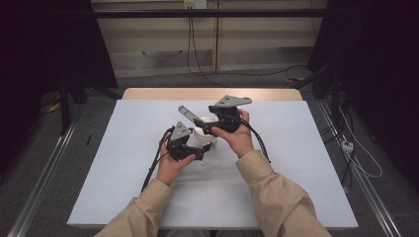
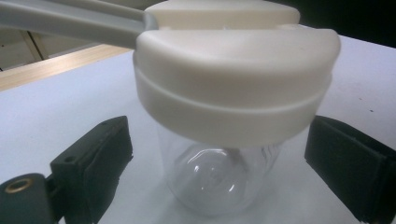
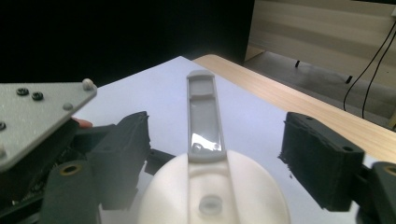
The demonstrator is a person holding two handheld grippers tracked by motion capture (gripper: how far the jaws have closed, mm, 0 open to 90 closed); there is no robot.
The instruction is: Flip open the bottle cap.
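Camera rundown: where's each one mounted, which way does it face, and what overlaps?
High view: above the person's side, looking forward and down at the white table; forearms, both hands, left tongs, right tongs.
Left gripper view: level, between open jaws, clear glass jar with cream plastic lid.
Right gripper view: down over the lid, open jaws beside it.
Shared: all three show the lid and its grey flip handle.

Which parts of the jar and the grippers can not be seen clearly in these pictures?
- Jar body: in the high view, hidden behind both grippers.
- Jar inside: left gripper view, glare blurs it; contents unclear.
- Lid front: right gripper view, cut off by bottom edge.
- Left gripper jaw tips: cut off at bottom edge.
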